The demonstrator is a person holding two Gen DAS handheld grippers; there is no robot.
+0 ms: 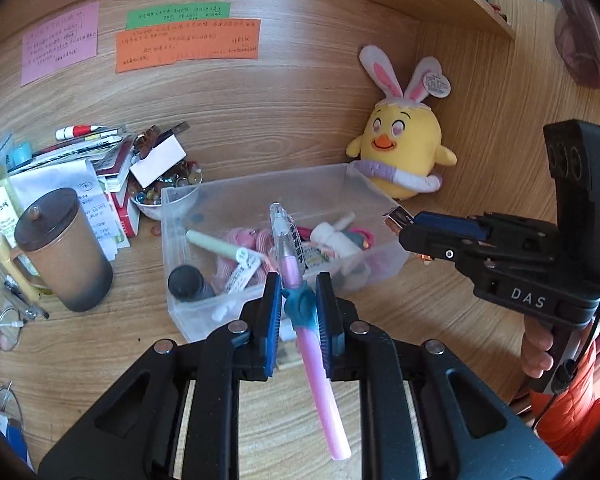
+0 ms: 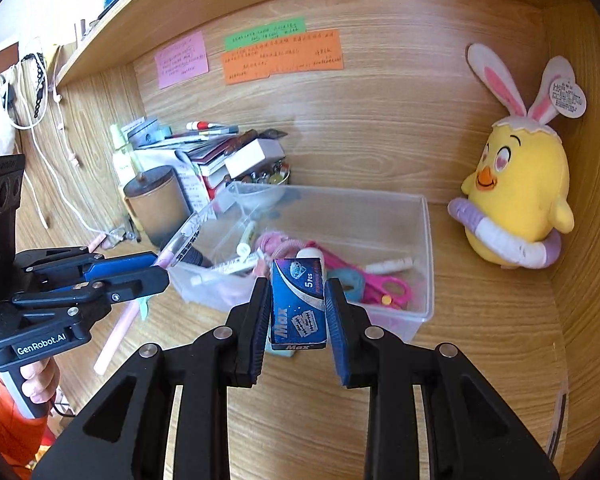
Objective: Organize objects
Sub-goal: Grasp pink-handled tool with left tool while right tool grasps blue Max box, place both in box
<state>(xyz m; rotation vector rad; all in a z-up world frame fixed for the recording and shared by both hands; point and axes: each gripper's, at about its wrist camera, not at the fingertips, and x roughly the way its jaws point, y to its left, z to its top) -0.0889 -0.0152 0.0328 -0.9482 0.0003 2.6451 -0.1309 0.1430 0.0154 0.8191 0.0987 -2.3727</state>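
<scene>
I'm holding both loads just in front of the clear bin (image 2: 416, 216), mid-delivery by my reckoning. My left gripper (image 1: 298, 304) is clamping a pink pen (image 1: 320, 376) by its teal grip, tip over the bin's near wall. My right gripper (image 2: 298, 308) is pinching a blue blade box (image 2: 296, 304) upright at the near rim. Next, I'm thinking, each needs carrying over the rim before the fingers part.

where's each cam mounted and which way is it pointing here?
Left wrist: sits on the left gripper, looking along its fingers, shut on a pink pen, toward the clear bin; the right gripper and a hand enter from the right.
Right wrist: sits on the right gripper, shut on a blue box, facing the same bin; the left gripper and a hand show at left.
Shared: bin, yellow chick plush, sticky notes.
</scene>
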